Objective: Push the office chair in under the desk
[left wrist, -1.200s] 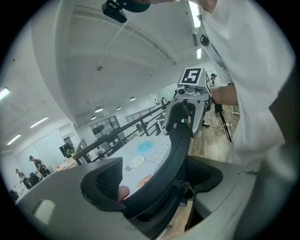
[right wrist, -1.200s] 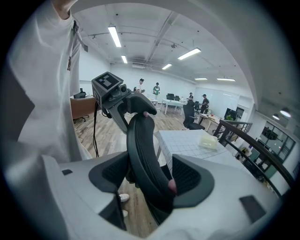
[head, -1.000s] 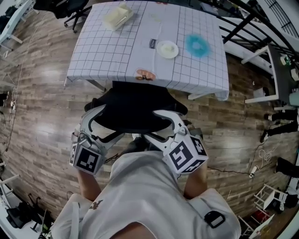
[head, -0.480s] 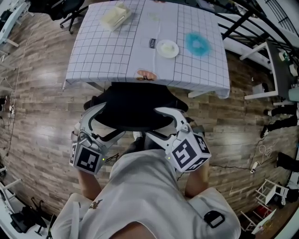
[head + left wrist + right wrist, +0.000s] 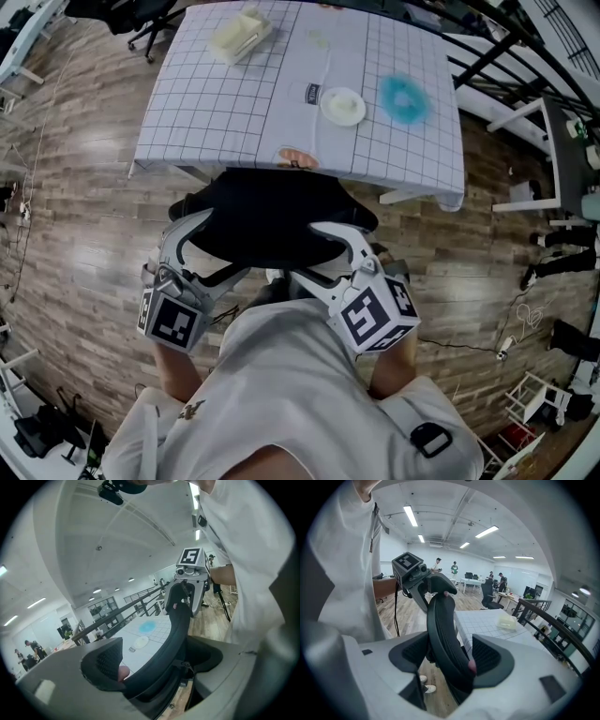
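Chair: black chair (image 5: 272, 220) at centre of the head view, its 12 o'clock part tucked below the desk's near edge, its backrest rim toward the person at 6 o'clock.
Desk: desk (image 5: 216, 112) at 12 o'clock, covered by a white gridded cloth.
Left gripper: left gripper (image 5: 223, 246) at 8 o'clock of the chair; in the left gripper view (image 5: 159, 663) its jaws pinch the backrest rim (image 5: 176, 625), which runs up between them.
Right gripper: right gripper (image 5: 306, 249) at 4 o'clock of the chair; in the right gripper view (image 5: 450, 660) its jaws close on the same rim (image 5: 440, 630), with the right pad touching it.
Desk items: white plate (image 5: 343, 105) near the middle, blue ring (image 5: 404, 97) just beside it at 3 o'clock, cream box (image 5: 240, 34) at the far left, well apart.
Floor: wood planks (image 5: 84, 216) all round.
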A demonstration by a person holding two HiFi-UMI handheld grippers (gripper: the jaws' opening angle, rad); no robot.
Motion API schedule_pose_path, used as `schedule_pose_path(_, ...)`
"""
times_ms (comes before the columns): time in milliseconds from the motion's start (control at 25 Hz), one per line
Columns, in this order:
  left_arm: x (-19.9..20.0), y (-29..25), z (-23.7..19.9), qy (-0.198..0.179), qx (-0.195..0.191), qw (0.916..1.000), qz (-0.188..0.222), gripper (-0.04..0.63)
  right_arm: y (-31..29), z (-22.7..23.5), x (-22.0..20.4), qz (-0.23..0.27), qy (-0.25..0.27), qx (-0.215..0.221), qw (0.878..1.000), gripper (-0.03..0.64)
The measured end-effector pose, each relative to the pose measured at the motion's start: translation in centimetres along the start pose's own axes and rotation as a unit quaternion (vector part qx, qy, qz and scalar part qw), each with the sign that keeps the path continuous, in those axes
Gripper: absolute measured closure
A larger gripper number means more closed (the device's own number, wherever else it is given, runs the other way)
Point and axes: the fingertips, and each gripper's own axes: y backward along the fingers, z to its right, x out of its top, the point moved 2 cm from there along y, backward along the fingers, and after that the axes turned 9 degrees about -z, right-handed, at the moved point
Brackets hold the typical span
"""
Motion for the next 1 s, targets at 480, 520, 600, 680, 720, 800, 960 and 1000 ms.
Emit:
schedule_pose_path(480,0.0,-1.2,-1.7,0.006,0.0,0.9999,-0.01,0.176,-0.6,2.1,0.3,0.004,0.007,0.001,1.0,0.319)
schedule_pose_path(520,0.0,-1.3,-1.8,0.007,-0.001,0.9999,-0.011,0.176,-0.6,2.2,0.2,0.003,0.007,0.001,1.0,0.321)
schedule_pose_path(600,0.0,-1.5,-2.1,0.007,-0.001,0.9999,-0.009,0.178,-0.7,2.5,0.3,0.003,0.006,0.0,1.0,0.319)
schedule_pose_path(680,0.1,-1.6,-2.5,0.006,-0.001,0.9999,-0.008,0.176,-0.8,2.8,0.5,0.004,0.004,0.0,1.0,0.319)
schedule_pose_path(720,0.0,-1.6,-2.6,0.006,-0.002,1.0,-0.007,0.176,-0.8,2.9,0.5,0.004,0.003,0.0,1.0,0.319)
schedule_pose_path(800,-0.1,-1.5,-2.8,0.005,-0.001,1.0,-0.001,0.178,-1.0,2.9,0.6,0.006,0.003,-0.002,1.0,0.319)
schedule_pose_path(960,-0.6,-1.4,-3.5,0.002,-0.005,1.0,0.004,0.178,-1.6,3.1,1.2,0.007,-0.001,-0.01,1.0,0.319)
schedule_pose_path(1000,-0.7,-1.3,-3.7,0.001,-0.008,1.0,0.004,0.178,-1.7,3.1,1.3,0.007,-0.003,-0.012,1.0,0.319)
